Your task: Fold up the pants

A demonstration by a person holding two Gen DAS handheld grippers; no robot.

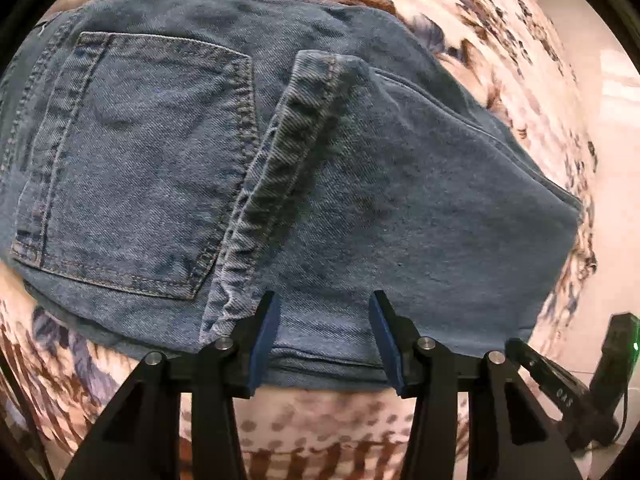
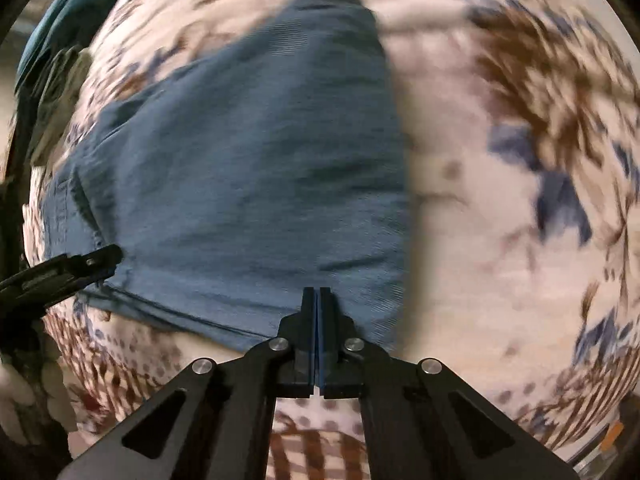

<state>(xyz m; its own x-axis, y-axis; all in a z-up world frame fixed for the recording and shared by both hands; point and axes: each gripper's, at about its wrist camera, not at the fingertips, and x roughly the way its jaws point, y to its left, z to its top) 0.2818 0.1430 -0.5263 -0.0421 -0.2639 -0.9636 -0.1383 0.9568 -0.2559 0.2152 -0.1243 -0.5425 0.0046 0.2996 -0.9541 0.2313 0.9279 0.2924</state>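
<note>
Lying folded on the floral bedspread (image 1: 500, 12), the jeans (image 1: 360, 200) fill the frame's middle, back pocket (image 1: 132, 160) at left. Left tongs (image 1: 324, 304) stand apart over the near edge; right tongs (image 2: 319, 292) are pressed together, holding nothing.

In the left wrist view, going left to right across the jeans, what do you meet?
Back pocket → leg hem folded over beside it → plain denim of the folded leg → floral blanket → pale floor.
</note>
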